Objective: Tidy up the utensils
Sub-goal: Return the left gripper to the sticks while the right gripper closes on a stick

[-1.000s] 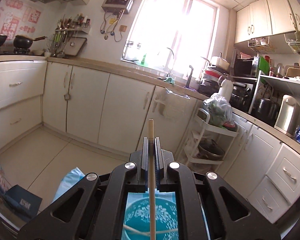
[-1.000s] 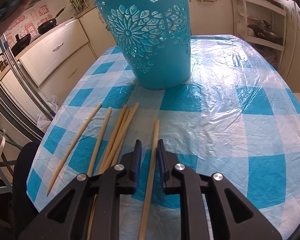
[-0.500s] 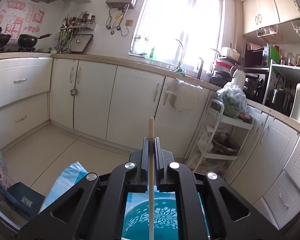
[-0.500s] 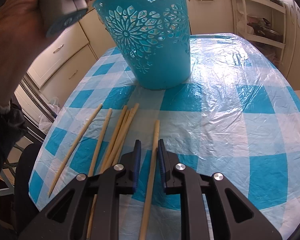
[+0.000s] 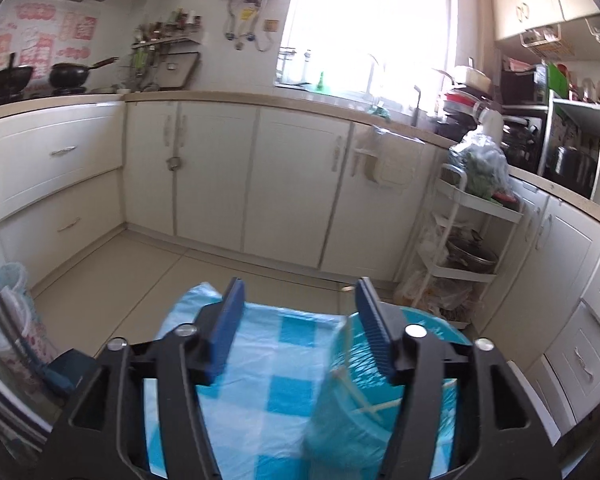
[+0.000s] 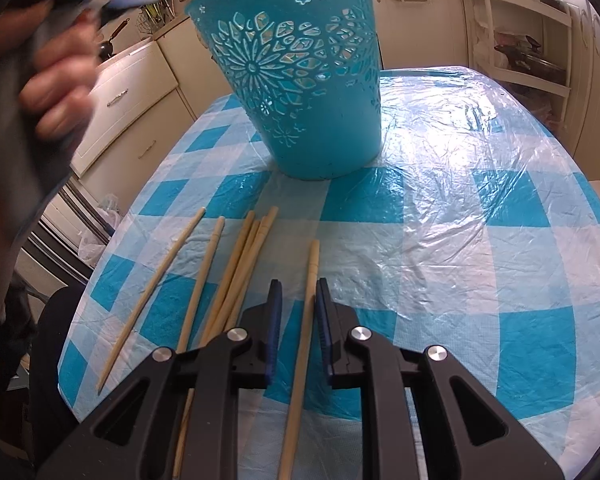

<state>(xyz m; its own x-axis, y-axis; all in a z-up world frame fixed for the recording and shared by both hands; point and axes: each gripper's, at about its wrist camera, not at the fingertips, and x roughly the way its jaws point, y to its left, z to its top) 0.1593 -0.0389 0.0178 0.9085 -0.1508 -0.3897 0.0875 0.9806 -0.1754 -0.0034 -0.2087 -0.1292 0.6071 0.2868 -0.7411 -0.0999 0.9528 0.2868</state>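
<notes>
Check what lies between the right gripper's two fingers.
One wooden chopstick runs lengthwise through the gap of the right gripper, flat on the checked tablecloth. The right wrist view shows slivers of cloth either side, pads apparently not pressing.

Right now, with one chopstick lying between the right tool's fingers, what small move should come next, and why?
Probably close the right tool on the chopstick. It already lies between the fingers, with a gap on each side. The left tool has just opened, nothing between its fingers, beside the bucket, so the next stick can follow.

Both wrist views over bucket (image 6: 300,80); tablecloth (image 6: 460,200)
</notes>
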